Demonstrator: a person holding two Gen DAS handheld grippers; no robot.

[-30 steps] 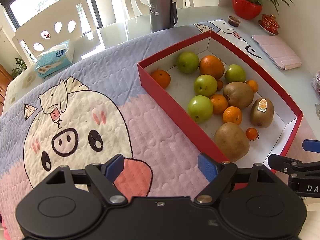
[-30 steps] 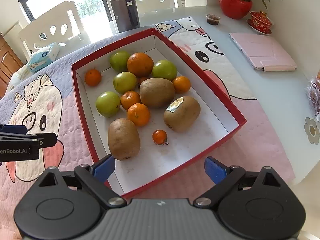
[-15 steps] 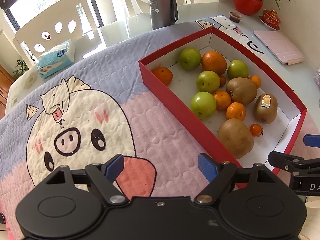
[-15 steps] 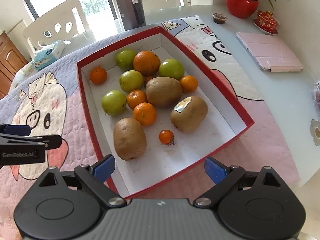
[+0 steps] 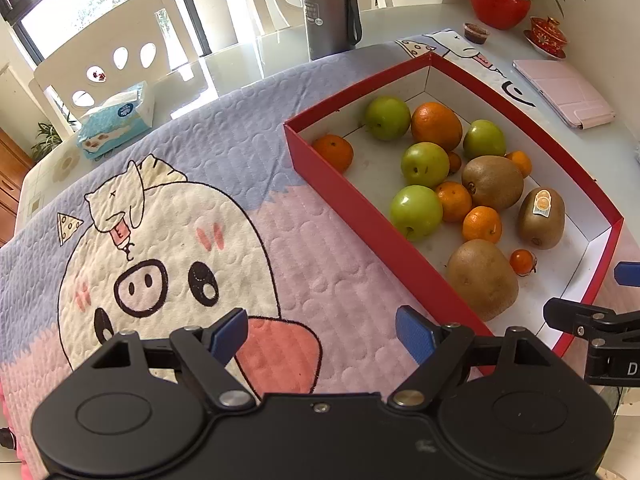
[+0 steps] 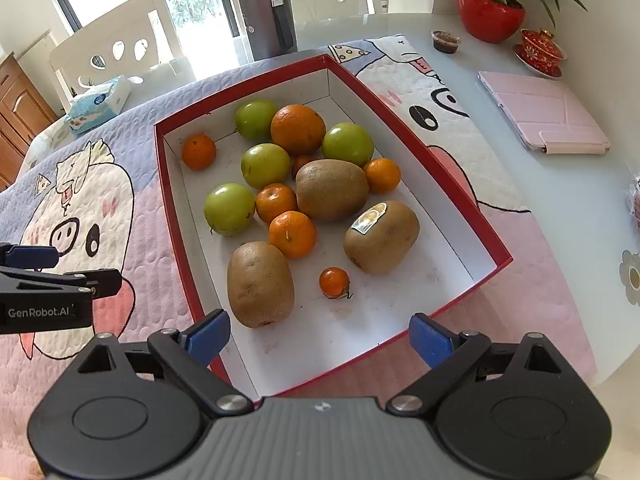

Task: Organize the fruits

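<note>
Fruits lie loose in a red box (image 6: 472,220) with a white floor, set on a quilted cartoon mat (image 5: 280,184) over a glass table (image 6: 560,184). Nearest the camera in the right wrist view is a plain kiwi (image 6: 260,284); beside it sits a small orange tomato (image 6: 334,281), and to the right a kiwi with a sticker (image 6: 382,236). A third kiwi (image 6: 332,189) lies in the middle, touching two mandarins (image 6: 292,234) in front of it. Four green apples (image 6: 229,209) spread across the far half, and a large orange (image 6: 298,129) lies between two of them. One mandarin (image 6: 199,151) sits alone by the far left wall; another (image 6: 383,175) rests just right of the middle kiwi.

Left gripper (image 5: 322,334) hangs over the pig drawing on the mat, left of the box, its blue pads (image 5: 228,332) spread wide with nothing between them. Right gripper (image 6: 320,336) is above the near edge of the box, jaws likewise wide apart and empty, the plain kiwi just ahead of its left pad.

Beyond the mat stand a grey flask (image 5: 329,8), a tissue pack (image 5: 120,120), a red plant pot (image 6: 490,16) and a pink tablet case (image 6: 544,114).
</note>
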